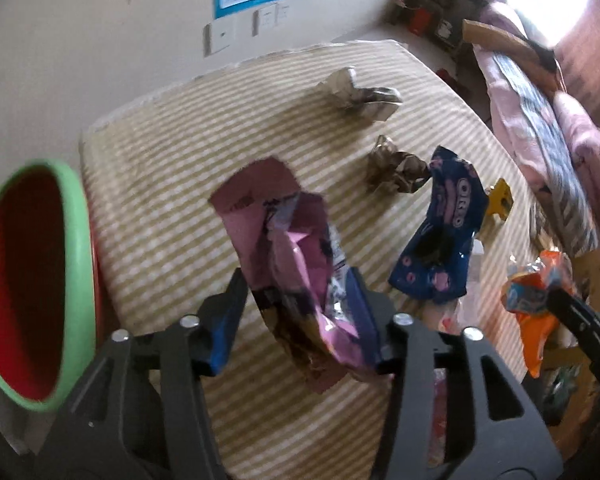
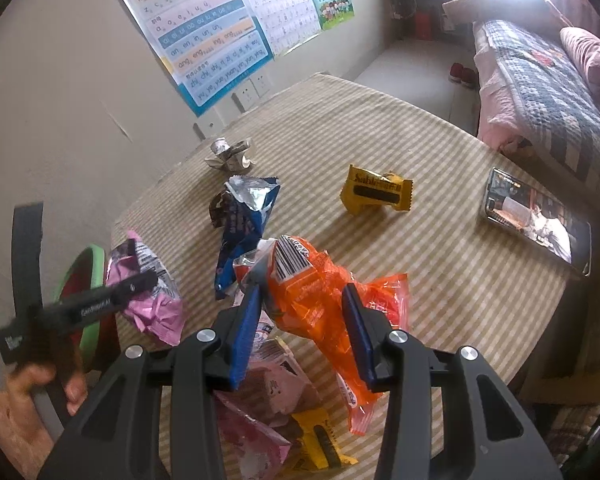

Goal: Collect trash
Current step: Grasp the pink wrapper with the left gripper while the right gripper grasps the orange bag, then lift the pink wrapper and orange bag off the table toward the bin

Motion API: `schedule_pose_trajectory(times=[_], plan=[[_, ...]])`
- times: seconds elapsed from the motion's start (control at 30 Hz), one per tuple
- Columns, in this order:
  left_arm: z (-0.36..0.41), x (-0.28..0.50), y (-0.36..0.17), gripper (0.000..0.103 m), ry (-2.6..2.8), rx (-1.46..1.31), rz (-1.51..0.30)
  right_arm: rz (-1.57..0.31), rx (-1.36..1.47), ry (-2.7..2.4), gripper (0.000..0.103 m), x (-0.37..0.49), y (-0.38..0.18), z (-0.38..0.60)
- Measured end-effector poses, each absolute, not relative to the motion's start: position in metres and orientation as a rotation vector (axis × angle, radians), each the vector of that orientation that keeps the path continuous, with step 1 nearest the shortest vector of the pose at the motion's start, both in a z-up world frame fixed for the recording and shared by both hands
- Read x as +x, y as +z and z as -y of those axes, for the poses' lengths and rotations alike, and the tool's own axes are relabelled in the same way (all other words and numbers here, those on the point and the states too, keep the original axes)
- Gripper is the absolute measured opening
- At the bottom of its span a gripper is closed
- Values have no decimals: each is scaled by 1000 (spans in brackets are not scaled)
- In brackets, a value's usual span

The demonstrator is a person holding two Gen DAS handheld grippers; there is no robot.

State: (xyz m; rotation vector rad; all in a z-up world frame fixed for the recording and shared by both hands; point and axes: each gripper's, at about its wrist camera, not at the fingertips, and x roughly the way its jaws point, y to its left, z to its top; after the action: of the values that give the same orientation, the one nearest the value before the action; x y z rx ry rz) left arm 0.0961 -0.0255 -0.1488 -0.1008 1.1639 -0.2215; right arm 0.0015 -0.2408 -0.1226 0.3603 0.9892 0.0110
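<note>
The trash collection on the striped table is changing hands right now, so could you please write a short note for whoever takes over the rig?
Left tool: shut on the pink wrapper, lifted off the striped table, near the red bin with the green rim at the table's left edge.
Right tool: shut on the orange wrapper, over the table's near side.
Done: two wrappers gripped; neither is in the bin yet.
Left on the table: blue Oreo wrapper, yellow wrapper, silver foil wrapper, a brown crumpled one, plus pink and yellow wrappers at the near edge. The phone is not trash.
</note>
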Motion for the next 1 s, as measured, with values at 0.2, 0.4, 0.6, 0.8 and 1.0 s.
schedule_pose_trajectory(times=[0.2,0.4,0.6,0.8,1.0], plan=[[17,92,-158,64,-205,-190,-1175,-978,346,14,42,1,-116,235],[25,91,-161,45,-239,-163,-1175,-959,337,19,42,-2,-108,230],[28,84,-141,28,-265,-125,-1117,-938,334,36,42,-3,-96,224],[15,68,-114,28,-262,-141,-1047,-920,321,72,42,-3,-84,212],[-4,57,-92,27,-228,-162,-988,-921,307,109,42,1,-79,196]])
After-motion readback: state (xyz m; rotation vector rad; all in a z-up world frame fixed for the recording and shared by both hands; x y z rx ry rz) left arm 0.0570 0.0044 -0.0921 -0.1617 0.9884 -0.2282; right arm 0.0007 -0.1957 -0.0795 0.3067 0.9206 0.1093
